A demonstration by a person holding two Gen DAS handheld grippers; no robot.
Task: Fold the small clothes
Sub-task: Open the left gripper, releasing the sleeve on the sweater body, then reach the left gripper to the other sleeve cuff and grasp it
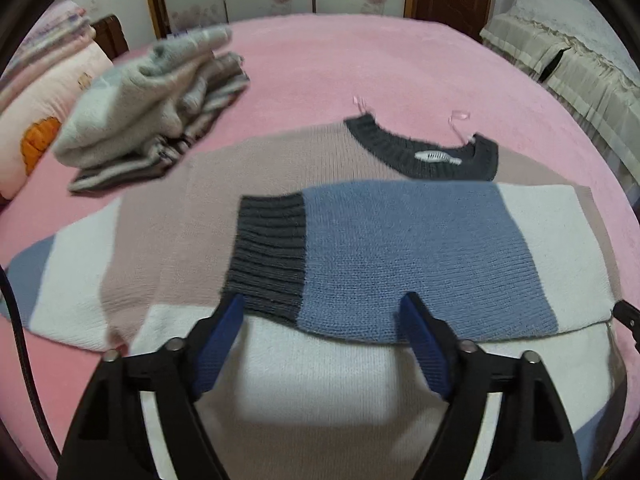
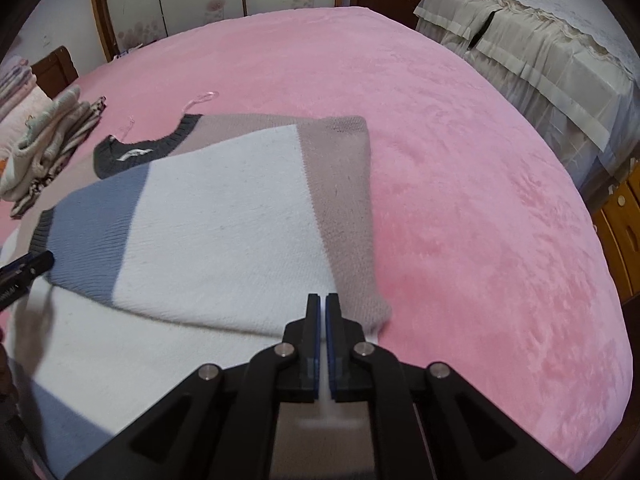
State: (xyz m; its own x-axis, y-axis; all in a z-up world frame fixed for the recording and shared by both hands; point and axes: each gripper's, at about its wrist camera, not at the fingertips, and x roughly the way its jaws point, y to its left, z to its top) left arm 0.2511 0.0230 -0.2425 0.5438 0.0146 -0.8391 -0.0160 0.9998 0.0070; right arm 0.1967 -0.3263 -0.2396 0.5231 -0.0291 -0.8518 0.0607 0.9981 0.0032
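A knitted sweater [image 1: 180, 240] in taupe, white and blue bands lies flat on the pink bed [image 1: 360, 60], with its dark grey collar [image 1: 420, 156] at the far side. One sleeve [image 1: 400, 248] is folded across the chest, and its dark ribbed cuff [image 1: 268, 252] points left. My left gripper [image 1: 322, 300] hovers open at the near edge of that sleeve, nothing pinched between its blue pads. In the right wrist view the sweater [image 2: 220, 220] fills the left half. My right gripper [image 2: 323, 298] is shut, its tips at the folded right edge; no cloth shows between them.
A pile of folded clothes [image 1: 152, 100] sits at the bed's far left beside pillows [image 1: 40, 92]. A second bed with a cream cover [image 2: 540, 52] stands to the right, with wooden drawers [image 2: 620, 232] near it. Bare pink blanket [image 2: 480, 240] spreads right of the sweater.
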